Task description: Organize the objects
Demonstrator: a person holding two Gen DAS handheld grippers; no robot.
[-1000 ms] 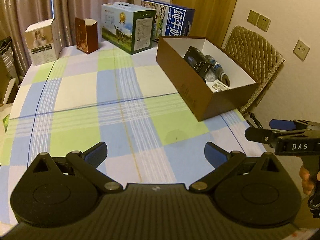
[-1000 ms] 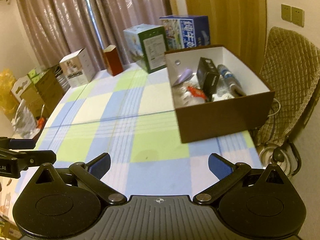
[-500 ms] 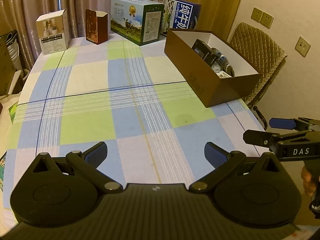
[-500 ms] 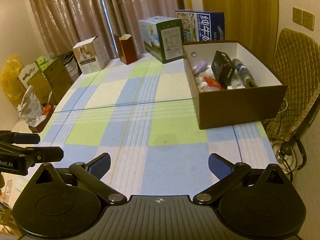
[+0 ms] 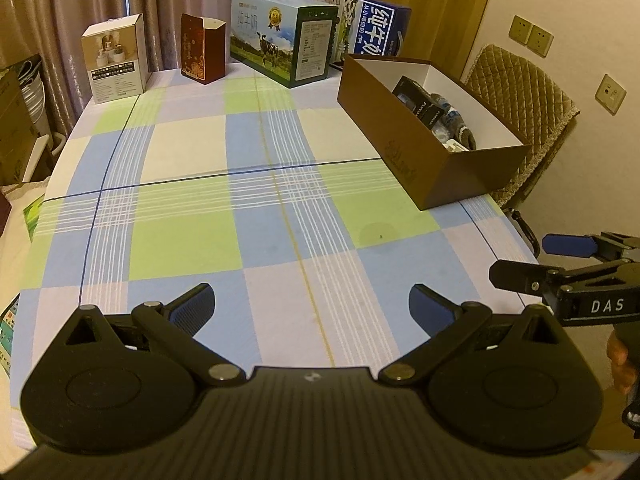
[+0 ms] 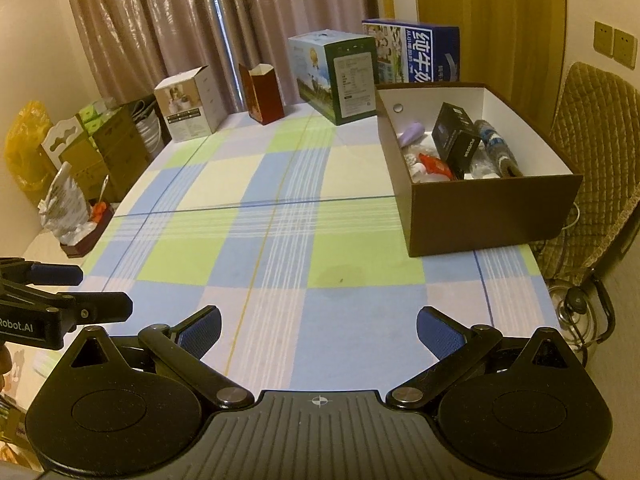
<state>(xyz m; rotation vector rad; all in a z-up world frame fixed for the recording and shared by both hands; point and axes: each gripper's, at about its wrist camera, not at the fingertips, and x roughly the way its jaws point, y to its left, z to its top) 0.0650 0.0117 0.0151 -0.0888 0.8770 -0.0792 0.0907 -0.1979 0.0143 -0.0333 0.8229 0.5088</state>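
Overhead, both grippers' fingers (image 5: 434, 308) wide above checked tablecloth (image 5: 256, 200), curtains (image 6: 180, 20) beyond.

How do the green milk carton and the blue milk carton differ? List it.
1. The green milk carton shows a cow in a meadow; the blue milk carton bears large white characters on blue.
2. The green milk carton stands left of the brown box; the blue milk carton stands behind it.

Both stand upright and closed at the table's far edge.
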